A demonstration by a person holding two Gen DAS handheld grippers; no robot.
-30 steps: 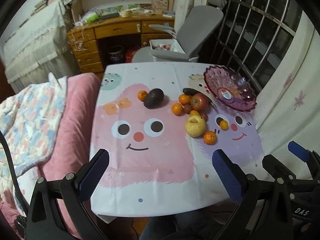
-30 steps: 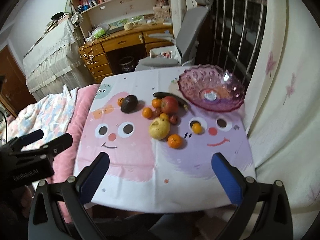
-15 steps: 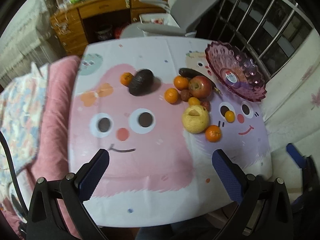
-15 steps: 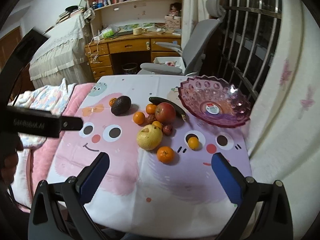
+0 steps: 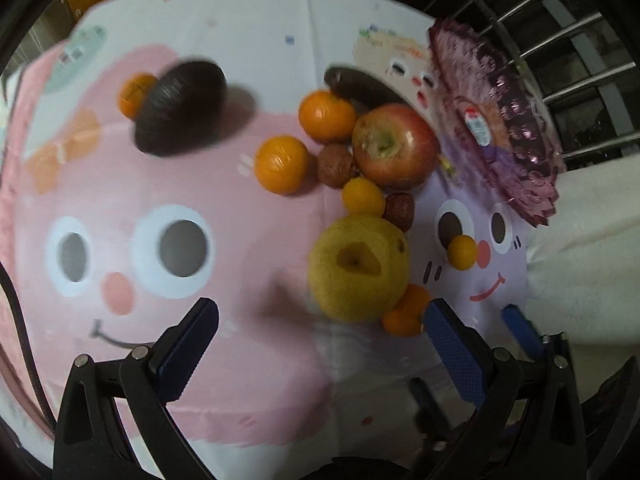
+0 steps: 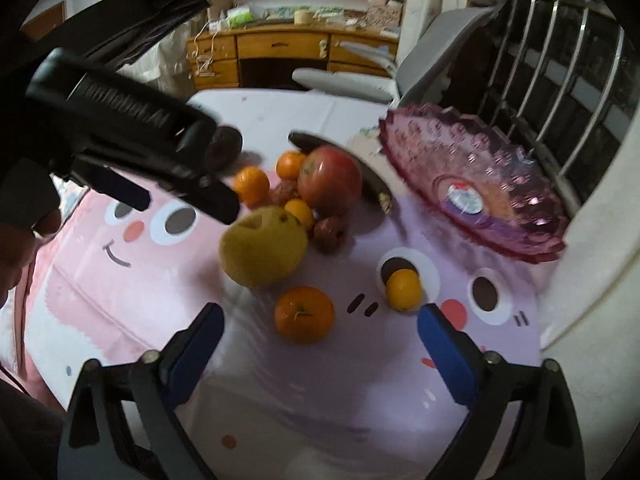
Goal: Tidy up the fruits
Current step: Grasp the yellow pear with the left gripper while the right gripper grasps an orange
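Both grippers hang over the bench (image 6: 280,420), which is covered by a cloth printed with pink and lilac cartoon faces. The left gripper (image 5: 322,344) stands wide with nothing between its blue pads; the yellow pear (image 5: 358,268) lies just ahead of it, closer to its right-hand finger. The right gripper (image 6: 320,344) is also wide, its jaws closing a little, nothing held; a large orange (image 6: 304,314) sits just beyond the gap between its fingers, and a small yellow-orange citrus (image 6: 404,289) rests on a printed eye close to its right-hand finger.

The fruit is bunched near the middle of the bench: the red apple (image 5: 394,146) with two tangerines (image 5: 326,116) and (image 5: 282,164) on its left, a brown wrinkled fruit (image 5: 335,164) touching it, a small yellow citrus (image 5: 362,197) and a dark red dried fruit (image 5: 399,211) between apple and pear. A long dark fruit (image 5: 360,84) lies behind the apple. Apart on the left, a dark avocado (image 5: 180,108) lies against another small orange (image 5: 134,94). The purple glass bowl (image 6: 500,160) stands at the right edge by the window bars, holding no fruit, only a round sticker at its centre.

From the right wrist view, the left gripper's black body (image 6: 120,136) crosses the left side, a hand (image 6: 20,236) gripping it
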